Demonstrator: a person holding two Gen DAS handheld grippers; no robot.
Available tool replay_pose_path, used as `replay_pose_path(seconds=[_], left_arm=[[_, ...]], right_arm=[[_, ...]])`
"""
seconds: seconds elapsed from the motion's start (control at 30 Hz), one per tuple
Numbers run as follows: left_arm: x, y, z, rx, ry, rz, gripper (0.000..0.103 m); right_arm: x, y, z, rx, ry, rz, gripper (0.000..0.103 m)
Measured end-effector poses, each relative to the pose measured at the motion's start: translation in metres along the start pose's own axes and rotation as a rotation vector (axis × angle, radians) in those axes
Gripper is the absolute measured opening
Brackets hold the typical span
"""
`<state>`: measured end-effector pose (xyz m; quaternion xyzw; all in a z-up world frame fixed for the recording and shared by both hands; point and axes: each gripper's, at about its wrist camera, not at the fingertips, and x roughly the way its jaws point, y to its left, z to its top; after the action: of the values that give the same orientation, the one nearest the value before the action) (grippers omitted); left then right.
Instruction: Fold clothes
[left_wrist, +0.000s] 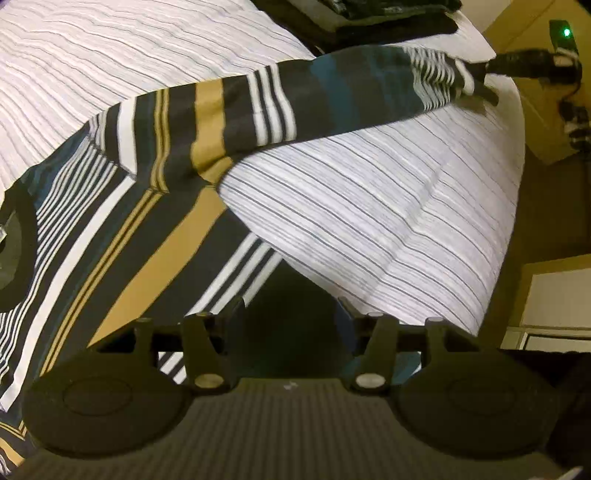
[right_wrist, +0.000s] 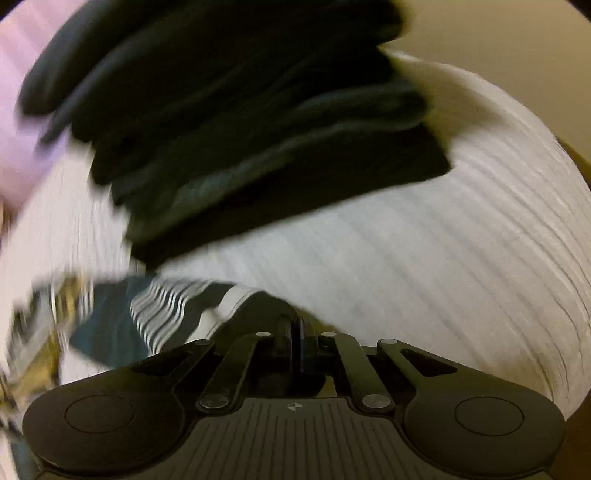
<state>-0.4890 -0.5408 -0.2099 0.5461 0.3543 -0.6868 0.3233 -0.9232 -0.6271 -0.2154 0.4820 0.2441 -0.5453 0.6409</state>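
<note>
Folding a striped shirt on a bed covered by a pale, thin-lined sheet. The shirt's body lies flat toward the near left part of the bed, its dark collar at the left edge of the left wrist view. One sleeve is drawn out as a taut band toward the far right corner of the bed, where the right gripper has it by the cuff.

In the right wrist view, the fingers of that gripper are clenched together with the cuff pinched at their tips; the grip on the very end probably lets the whole sleeve be carried over in one pass.

The left gripper points steeply down over the shirt's body, fingers about half spread. Whether they press or grasp cloth cannot be told, since their tips are lost in shadow. Its station over the body would serve to anchor the garment against the pull.

A stack of dark folded clothes sits near the far edge of the bed, just beyond the cuff, likely finished pieces.
</note>
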Motion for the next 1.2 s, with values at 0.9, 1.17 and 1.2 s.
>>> replay_pose_path(seconds=[0.9, 1.17, 1.2], left_arm=[[-0.022, 0.025, -0.076, -0.235, -0.049, 0.105, 0.049], [-0.061, 0.049, -0.191, -0.505, -0.065, 0.243, 0.059], [-0.067, 0.05, -0.209, -0.522, -0.064, 0.258, 0.063]], right_arm=[[-0.016, 0.04, 0.023, -0.079, -0.094, -0.261, 0.069], [-0.022, 0.142, -0.048, -0.207, 0.092, -0.043, 0.069], [-0.022, 0.158, -0.061, -0.228, 0.122, -0.017, 0.069]])
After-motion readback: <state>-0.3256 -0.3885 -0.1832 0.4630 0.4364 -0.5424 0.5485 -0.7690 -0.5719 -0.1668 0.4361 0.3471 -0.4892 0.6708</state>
